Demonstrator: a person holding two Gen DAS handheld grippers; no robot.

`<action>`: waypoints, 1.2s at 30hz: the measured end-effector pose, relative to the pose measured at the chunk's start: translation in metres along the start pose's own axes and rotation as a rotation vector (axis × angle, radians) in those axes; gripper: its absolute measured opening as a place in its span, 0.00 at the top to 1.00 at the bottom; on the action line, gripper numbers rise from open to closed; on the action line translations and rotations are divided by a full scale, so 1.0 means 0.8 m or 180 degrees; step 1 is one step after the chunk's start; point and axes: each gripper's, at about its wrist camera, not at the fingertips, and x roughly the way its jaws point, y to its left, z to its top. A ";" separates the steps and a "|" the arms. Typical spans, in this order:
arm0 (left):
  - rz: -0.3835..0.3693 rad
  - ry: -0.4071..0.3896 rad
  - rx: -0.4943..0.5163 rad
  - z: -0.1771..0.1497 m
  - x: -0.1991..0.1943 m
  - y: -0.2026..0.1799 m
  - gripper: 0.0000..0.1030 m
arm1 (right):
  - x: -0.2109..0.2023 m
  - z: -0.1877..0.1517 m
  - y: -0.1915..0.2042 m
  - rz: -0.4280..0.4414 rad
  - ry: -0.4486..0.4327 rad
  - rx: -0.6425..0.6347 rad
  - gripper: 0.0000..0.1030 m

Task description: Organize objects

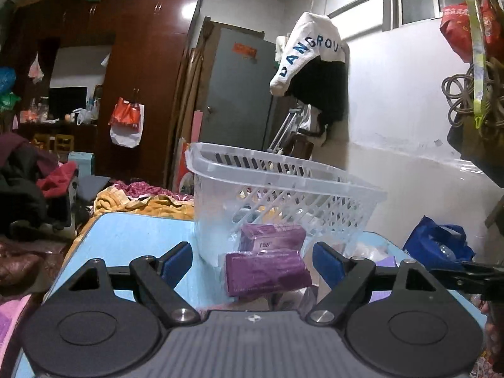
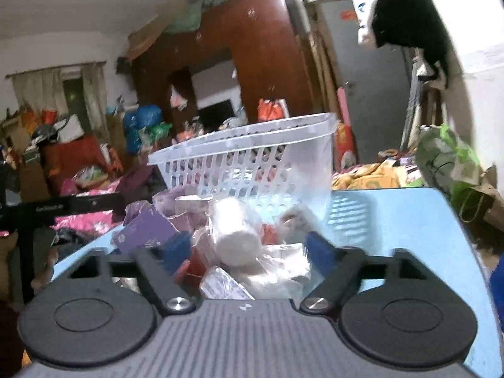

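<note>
Two glossy purple packets (image 1: 267, 272) lie between my left gripper's (image 1: 252, 263) spread jaws; my right gripper (image 2: 249, 250), blurred but seemingly ungripping, straddles a white wrapped roll (image 2: 234, 236) before the slotted plastic basket (image 2: 252, 145).

The surface (image 1: 132, 236) lay bare along its left edge in the left wrist view, leaving open passage there. Ahead, the clear basket (image 1: 283, 189) blocked the way toward the far edge, with purple packets (image 1: 267, 272) piled before it. In the right wrist view, wrapped packets (image 2: 236, 236) crowded the near middle, while the surface's right side by the far right corner stood free.
</note>
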 end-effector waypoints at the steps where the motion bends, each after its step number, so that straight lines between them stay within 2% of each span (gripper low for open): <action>1: -0.0011 0.0009 0.0020 0.001 0.003 -0.001 0.16 | 0.005 0.003 0.000 0.0022 0.0039 -0.0027 0.26; 4: -0.0039 0.0077 0.0018 -0.007 0.009 0.000 0.16 | 0.026 0.019 -0.001 0.0116 0.0137 -0.0072 0.26; 11: -0.0046 0.0237 0.0018 -0.023 0.024 -0.002 0.16 | 0.045 0.003 0.000 0.0285 0.0481 -0.0101 0.40; 15: -0.0051 0.0292 -0.0025 -0.027 0.028 -0.004 0.16 | 0.034 0.000 -0.005 0.0285 0.0425 -0.0073 0.49; 16: -0.0037 0.0293 -0.0018 -0.028 0.028 -0.005 0.22 | 0.031 0.000 -0.006 0.0279 0.0412 -0.0068 0.50; 17: -0.0022 0.0274 -0.0003 -0.028 0.026 -0.006 0.22 | 0.030 0.001 -0.006 0.0274 0.0410 -0.0067 0.51; 25: -0.0014 0.0032 -0.0023 -0.021 0.003 -0.012 0.24 | 0.015 0.011 -0.001 0.0164 0.0242 -0.0122 0.53; 36: -0.0016 -0.0147 -0.0089 -0.012 -0.008 -0.010 0.25 | 0.004 0.025 0.002 0.0051 -0.0015 -0.0128 0.53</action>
